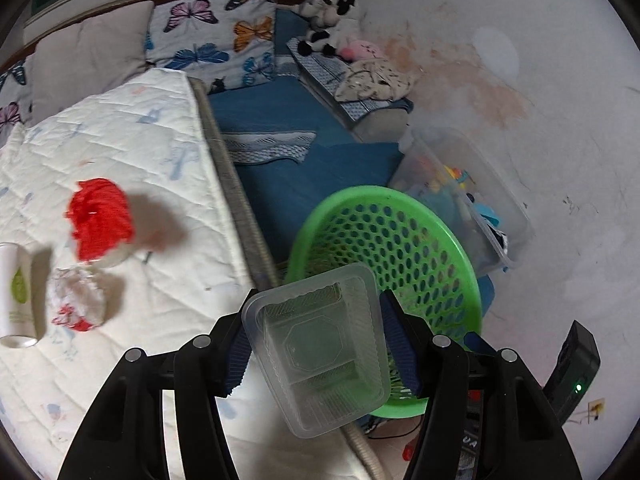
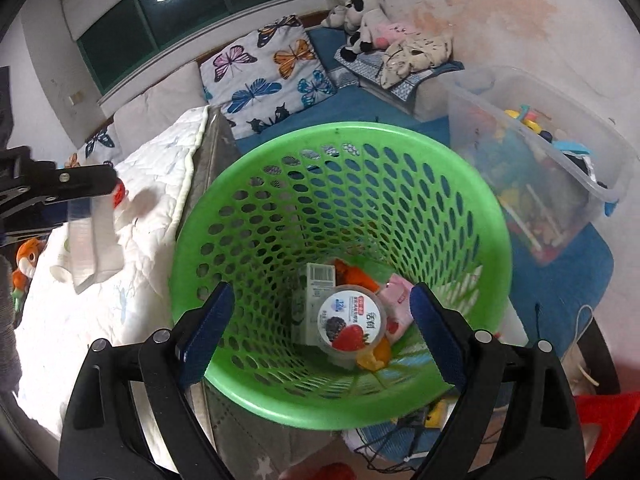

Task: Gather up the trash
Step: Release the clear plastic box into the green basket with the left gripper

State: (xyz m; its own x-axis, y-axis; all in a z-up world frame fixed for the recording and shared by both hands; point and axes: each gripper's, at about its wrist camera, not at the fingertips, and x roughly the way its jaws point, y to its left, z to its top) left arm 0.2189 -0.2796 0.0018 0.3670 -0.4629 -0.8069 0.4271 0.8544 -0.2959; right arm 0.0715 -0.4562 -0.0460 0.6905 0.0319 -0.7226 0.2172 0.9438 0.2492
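Clear plastic tray (image 1: 320,350) pinched btwn left gripper (image 1: 320,354) fingers, green basket (image 1: 420,208) just beyond. Right gripper (image 2: 318,326) spread, empty, w/ yogurt cup (image 2: 352,326), prob. cartons, in basket below.

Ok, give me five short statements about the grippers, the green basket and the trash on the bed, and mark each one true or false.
1. The left gripper holds a clear plastic tray. True.
2. The right gripper holds a yogurt cup. False: its jaws are open and empty; the yogurt cup lies in the green basket.
3. The basket is empty. False: it holds several packages.
4. A red crumpled item lies on the white quilt. True.
5. The tray is already in the basket. False: it is still gripped.
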